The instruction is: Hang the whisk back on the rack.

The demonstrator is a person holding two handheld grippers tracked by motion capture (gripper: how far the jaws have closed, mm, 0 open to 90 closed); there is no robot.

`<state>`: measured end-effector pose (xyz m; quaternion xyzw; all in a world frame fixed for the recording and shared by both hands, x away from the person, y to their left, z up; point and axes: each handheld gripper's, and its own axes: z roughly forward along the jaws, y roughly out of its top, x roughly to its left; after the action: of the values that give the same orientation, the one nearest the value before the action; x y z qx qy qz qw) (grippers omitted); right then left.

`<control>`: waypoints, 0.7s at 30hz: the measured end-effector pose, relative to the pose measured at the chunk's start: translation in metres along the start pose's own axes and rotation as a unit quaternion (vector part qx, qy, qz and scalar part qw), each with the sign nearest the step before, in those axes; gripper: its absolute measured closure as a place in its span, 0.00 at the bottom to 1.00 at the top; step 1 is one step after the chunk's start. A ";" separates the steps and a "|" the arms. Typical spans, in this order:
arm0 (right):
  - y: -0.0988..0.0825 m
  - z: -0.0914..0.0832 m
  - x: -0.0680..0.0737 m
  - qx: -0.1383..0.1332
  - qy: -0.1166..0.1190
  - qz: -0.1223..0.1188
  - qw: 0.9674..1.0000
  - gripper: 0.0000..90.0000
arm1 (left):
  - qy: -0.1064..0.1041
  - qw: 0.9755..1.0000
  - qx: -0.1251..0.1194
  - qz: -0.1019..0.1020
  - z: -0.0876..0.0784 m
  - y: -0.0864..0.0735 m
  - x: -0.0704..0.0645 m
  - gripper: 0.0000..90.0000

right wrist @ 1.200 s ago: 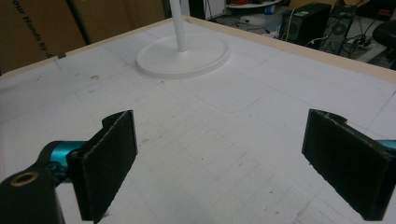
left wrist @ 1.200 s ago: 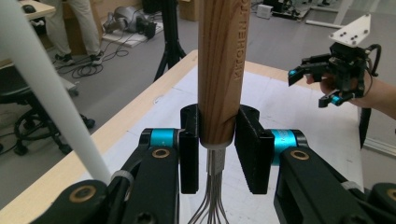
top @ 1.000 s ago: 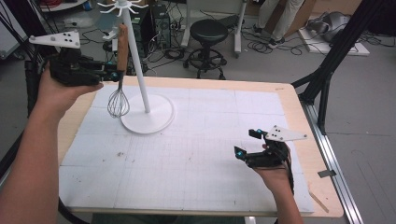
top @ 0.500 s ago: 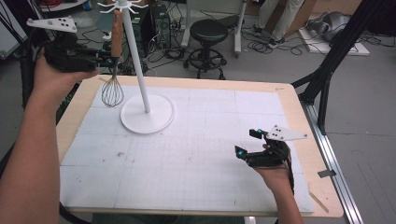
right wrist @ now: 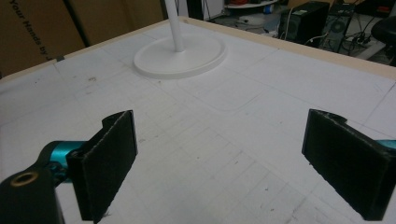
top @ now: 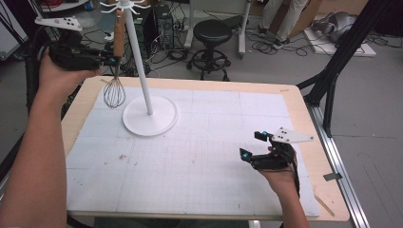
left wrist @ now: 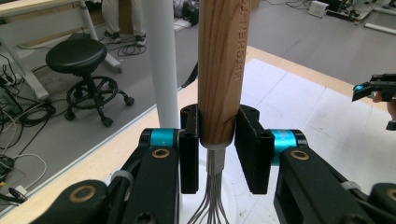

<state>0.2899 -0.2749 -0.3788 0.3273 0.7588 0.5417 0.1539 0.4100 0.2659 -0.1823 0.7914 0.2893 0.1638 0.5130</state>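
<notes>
1. Because the tall white stand with the round flat foot [top: 149, 114] is thin and light-looking, it is the biggest worry: a bump from the whisk could make the whole stand tip over on the white grid-lined table top [top: 204, 156].
2. The metal-wire whisk with the brown wooden handle [top: 117, 61] hangs upright in the air, just beside the stand's pole and below the little white hooks at the top [top: 123, 6]. If it comes up crooked, it could miss a hook and fall.
3. The left gripper [left wrist: 218, 140] is clamped on the low end of the wooden handle, with both black pads pressing its sides. The smooth round wood could slip down between the pads if the squeeze gets weak.
4. The wire end [top: 114, 92] swings close to the pole, so it could knock against it and twist the whisk in the grip.
5. The right gripper [top: 260, 148] rests near the table's front right corner, well apart from the stand, with its jaws wide apart and nothing between them. It is too far off to catch a drop.
</notes>
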 end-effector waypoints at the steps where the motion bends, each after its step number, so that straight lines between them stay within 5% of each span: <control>1: 0.000 0.000 0.000 0.000 0.000 0.000 1.000 0.10 | 0.002 1.000 0.003 0.001 0.001 0.000 0.000 0.80; 13: -0.001 0.000 -0.001 0.001 0.001 -0.002 1.000 0.10 | 0.008 1.000 0.012 -0.009 0.008 0.000 0.000 0.78; 21: -0.001 0.001 0.000 0.001 0.001 -0.003 1.000 0.10 | 0.014 1.000 0.011 -0.008 0.005 -0.010 -0.005 0.54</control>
<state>0.2898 -0.2742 -0.3795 0.3245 0.7608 0.5405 0.1544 0.4059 0.2628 -0.1936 0.7924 0.3046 0.1675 0.5012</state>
